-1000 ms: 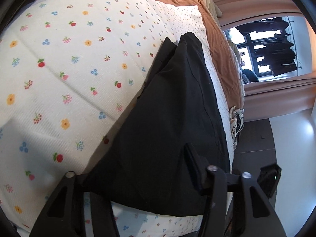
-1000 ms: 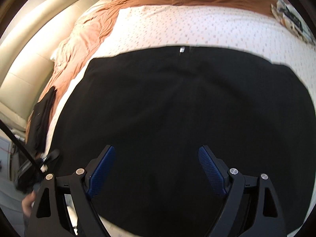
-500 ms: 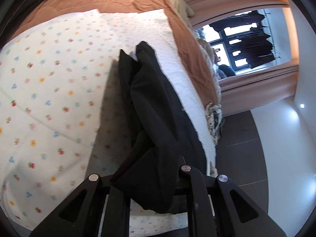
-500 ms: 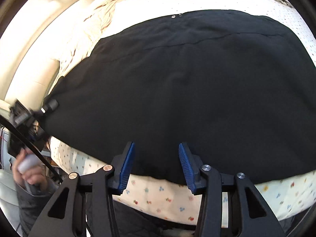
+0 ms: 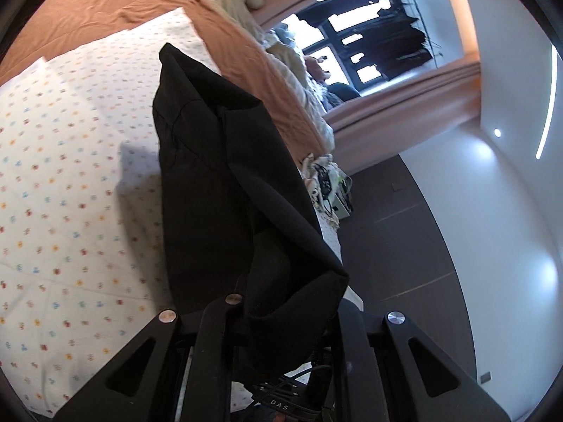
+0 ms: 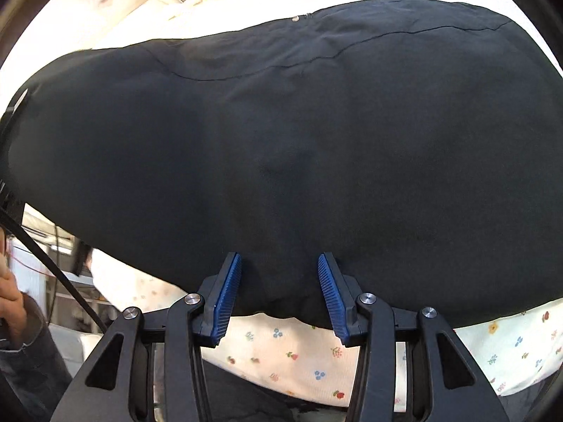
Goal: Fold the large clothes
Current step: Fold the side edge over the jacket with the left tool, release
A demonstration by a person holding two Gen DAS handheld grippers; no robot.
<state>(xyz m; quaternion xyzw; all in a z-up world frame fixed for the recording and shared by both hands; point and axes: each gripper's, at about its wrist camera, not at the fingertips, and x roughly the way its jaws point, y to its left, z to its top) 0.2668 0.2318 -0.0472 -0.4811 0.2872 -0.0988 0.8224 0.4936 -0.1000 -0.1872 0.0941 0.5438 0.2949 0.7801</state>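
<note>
A large black garment [image 6: 281,147] lies spread across the floral sheet [image 6: 292,348] of a bed, its near hem at the bed's front edge. In the left wrist view the same garment [image 5: 218,176] rises off the sheet as a draped ridge, one end bunched between the fingers of the left gripper [image 5: 285,320].

A second ago that end lay almost flat on the sheet with the left gripper's fingers spread wide around it. Now the fingers are pressed together on a thick wad of cloth and the fabric hangs from them, clear of the sheet. Over the same second the right gripper [image 6: 279,299] has narrowed from a wide spread to a small gap, and its blue pads [image 6: 228,295] now flank the near hem. The cloth bulges between them, but the pads do not look fully pressed onto it, so this grip seems unfinished. Judged from this, one side is lifted for a fold and the other is about to be caught.

Only the left view shows the lifted ridge, the shadow beneath it on the sheet, the brown blanket [image 5: 105,3] beyond the garment and a window [image 5: 366,42] farther off. Only the right view shows the garment's full flat spread, a curved seam along its far side, and a small metal snap [image 6: 295,18] at the far edge.
</note>
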